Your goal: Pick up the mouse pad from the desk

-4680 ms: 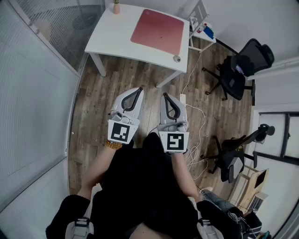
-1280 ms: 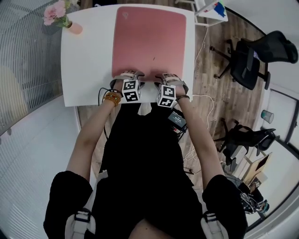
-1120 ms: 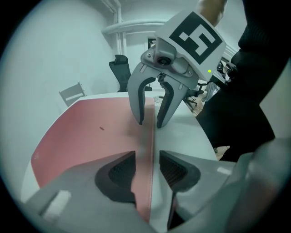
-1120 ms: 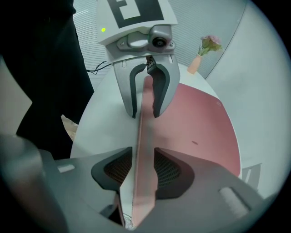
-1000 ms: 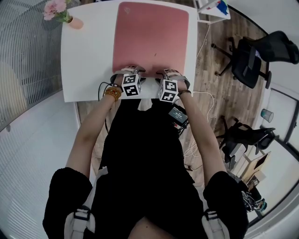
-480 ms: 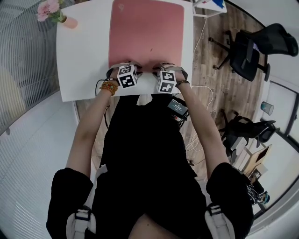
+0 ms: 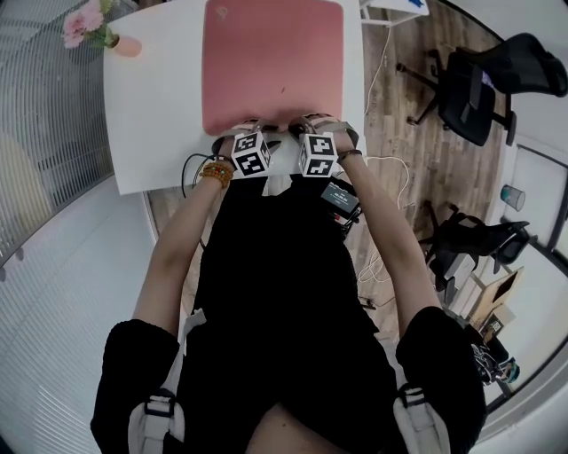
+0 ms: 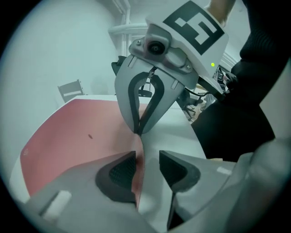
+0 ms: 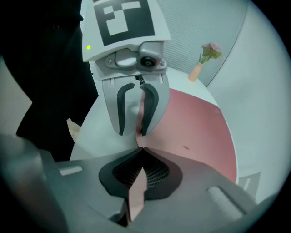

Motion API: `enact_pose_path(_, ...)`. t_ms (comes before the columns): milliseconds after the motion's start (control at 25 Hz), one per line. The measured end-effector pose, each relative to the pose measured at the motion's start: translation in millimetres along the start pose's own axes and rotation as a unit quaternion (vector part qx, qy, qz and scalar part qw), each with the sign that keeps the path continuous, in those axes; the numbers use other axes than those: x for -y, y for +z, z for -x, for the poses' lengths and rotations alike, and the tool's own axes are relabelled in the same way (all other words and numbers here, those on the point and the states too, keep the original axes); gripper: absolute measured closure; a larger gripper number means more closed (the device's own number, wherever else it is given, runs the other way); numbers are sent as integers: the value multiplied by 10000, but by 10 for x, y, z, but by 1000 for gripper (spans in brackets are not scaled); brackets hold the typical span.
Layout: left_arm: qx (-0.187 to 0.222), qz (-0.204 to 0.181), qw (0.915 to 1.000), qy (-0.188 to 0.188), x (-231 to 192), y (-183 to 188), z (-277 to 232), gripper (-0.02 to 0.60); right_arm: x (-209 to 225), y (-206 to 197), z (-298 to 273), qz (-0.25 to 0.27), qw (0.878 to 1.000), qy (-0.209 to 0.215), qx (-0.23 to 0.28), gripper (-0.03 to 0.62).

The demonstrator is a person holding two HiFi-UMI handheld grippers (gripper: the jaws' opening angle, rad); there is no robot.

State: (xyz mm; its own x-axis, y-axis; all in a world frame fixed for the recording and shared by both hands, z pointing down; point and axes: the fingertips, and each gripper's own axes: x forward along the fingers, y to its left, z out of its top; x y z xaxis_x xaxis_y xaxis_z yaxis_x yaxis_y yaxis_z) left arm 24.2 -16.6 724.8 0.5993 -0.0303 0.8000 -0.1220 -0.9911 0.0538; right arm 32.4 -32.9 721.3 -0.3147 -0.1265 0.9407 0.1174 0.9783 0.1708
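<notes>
A pink mouse pad (image 7: 271, 62) lies flat on the white desk (image 7: 151, 106). Both grippers sit side by side at its near edge. My right gripper (image 7: 306, 126) is shut on the mouse pad, and in its own view a pink strip of the pad (image 9: 195, 127) is pinched between the pads (image 9: 141, 152). My left gripper (image 7: 241, 133) is open. Its two pads straddle the pad's edge (image 8: 77, 136) with a gap (image 8: 146, 166) between them. The left gripper view also shows the right gripper (image 8: 138, 131) closed on the same edge.
A pink vase of flowers (image 7: 89, 31) stands at the desk's far left corner. Black office chairs (image 7: 484, 80) (image 7: 470, 248) stand on the wood floor to the right. A white cable (image 7: 390, 177) trails beside the desk. A small white shelf (image 7: 390, 9) is at the far right.
From 4.7 s ago, both grippers moved from over the floor to the near edge of the mouse pad. In the last second they stay at that edge, shifting slightly.
</notes>
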Motion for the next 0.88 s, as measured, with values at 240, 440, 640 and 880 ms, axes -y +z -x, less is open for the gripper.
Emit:
enact_pose_path(240,-55,225,9990,383,-143,-32,-33,494,433,-233,15,-465,9971,-537,-283,566)
enact_pose_path(440,-23,168,9987,476,-137,-48,-8,495,194,-33,33,-601,9979,-36,237,453)
enact_pose_path(640,14,128,9983,568,-171,-22,34,472,-9,124,-103,-317,9986,230,346,414)
enact_pose_path(880,73,44,9955,945,-300,4,146,502,-3,231,-164,-318,9983,219,438,413)
